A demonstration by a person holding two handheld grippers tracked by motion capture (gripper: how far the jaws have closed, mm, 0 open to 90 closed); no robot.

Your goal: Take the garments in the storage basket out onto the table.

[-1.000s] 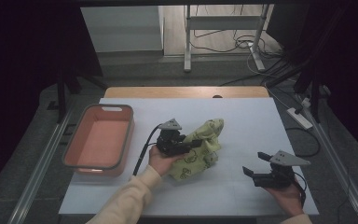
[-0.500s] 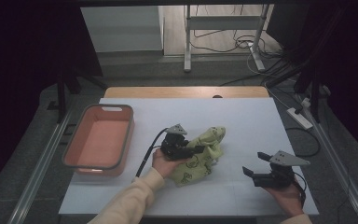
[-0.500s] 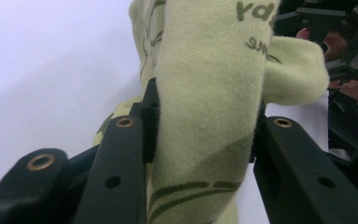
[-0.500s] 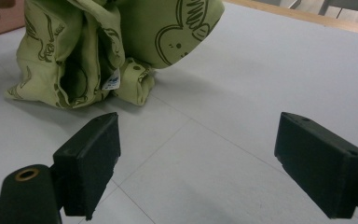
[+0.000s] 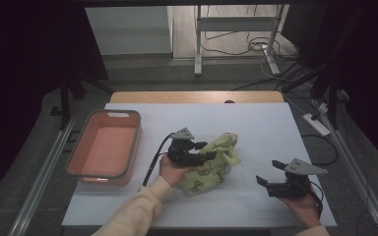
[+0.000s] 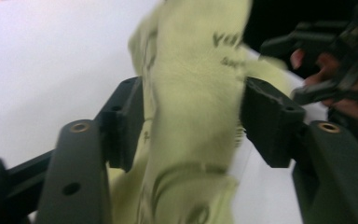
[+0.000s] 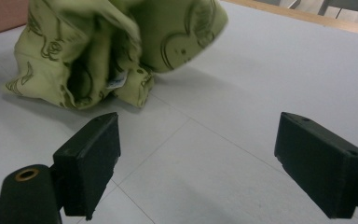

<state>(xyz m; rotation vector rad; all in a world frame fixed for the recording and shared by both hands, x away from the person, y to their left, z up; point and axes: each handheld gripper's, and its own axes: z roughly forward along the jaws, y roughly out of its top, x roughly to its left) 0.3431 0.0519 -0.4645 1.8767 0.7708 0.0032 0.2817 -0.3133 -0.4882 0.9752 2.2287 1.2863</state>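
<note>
Just been opening at the left gripper, jaws now rather wide, with a fold of the yellow-green cloth standing between them and brushing both pads, no longer squeezed. Held by the left hand low over the middle of the desk, a little toward the front edge. Around it, the rest of the cloth lying crumpled on the white surface, printed with dark drawings. Farther toward the right front corner, the right gripper with jaws spread wide and nothing between them, aimed at the cloth but apart from it. Near the left edge, an orange tub.
</note>
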